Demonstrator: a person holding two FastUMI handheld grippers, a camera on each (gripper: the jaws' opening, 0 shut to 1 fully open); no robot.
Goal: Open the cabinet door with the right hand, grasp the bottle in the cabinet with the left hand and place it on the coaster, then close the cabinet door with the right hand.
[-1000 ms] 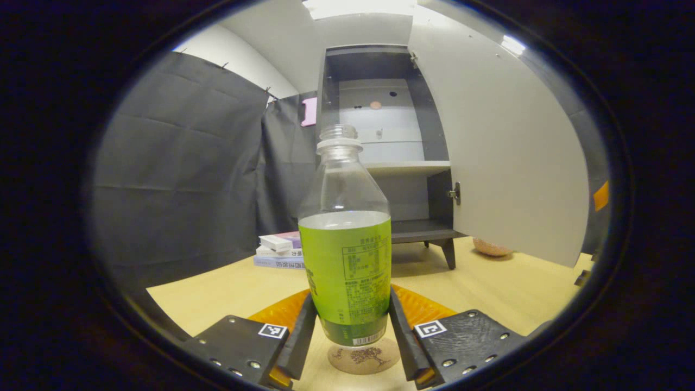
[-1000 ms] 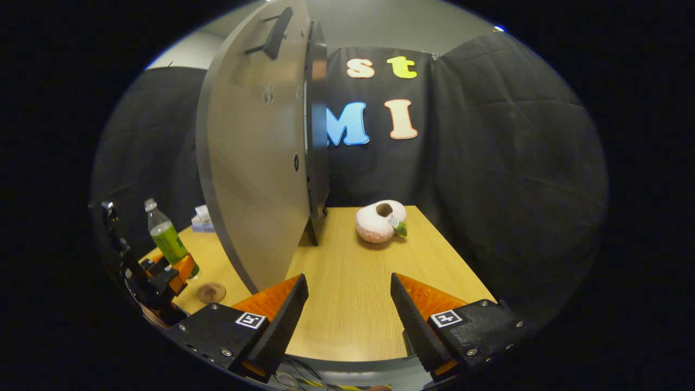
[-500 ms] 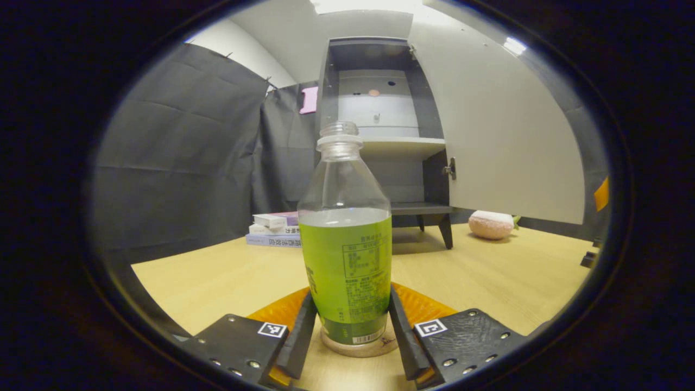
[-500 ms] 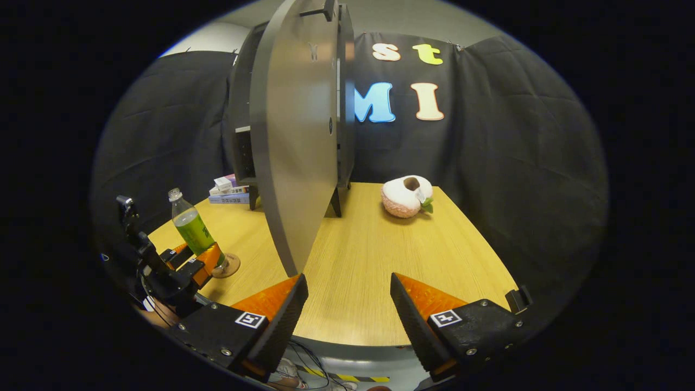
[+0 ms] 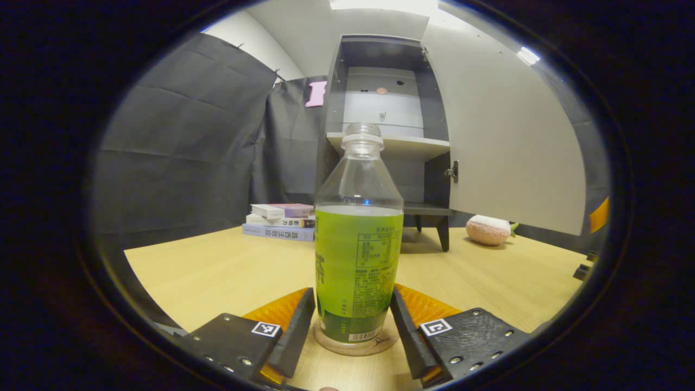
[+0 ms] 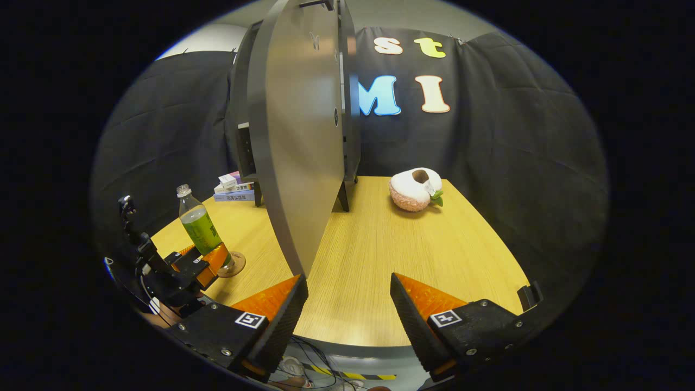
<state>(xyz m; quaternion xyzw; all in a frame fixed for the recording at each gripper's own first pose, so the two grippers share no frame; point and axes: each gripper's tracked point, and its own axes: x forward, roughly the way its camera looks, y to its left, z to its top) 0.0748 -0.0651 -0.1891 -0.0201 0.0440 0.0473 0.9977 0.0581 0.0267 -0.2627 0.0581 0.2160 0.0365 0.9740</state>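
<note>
One bottle (image 5: 358,244), green-labelled, capless, upright on the round coaster (image 5: 355,343) on the near left part of the wooden table (image 5: 217,271). Left gripper (image 5: 353,326): fingers flank the bottle's base with a small gap on each side, not pressing. Right gripper (image 6: 347,309): jaws wide, holding nothing, above the table's near edge. Cabinet (image 5: 385,125) at far centre, its door (image 6: 298,136) swung open. Book stack (image 5: 279,220) left of cabinet; plush doughnut (image 6: 415,189) to its right.

A pale wooden table (image 6: 380,260) carries a dark cabinet (image 5: 380,136) on legs at the far side, stacked books (image 5: 279,221) to its left, a plush doughnut (image 6: 415,189) (pink-and-white) right, and a near-left coaster (image 5: 355,345).
</note>
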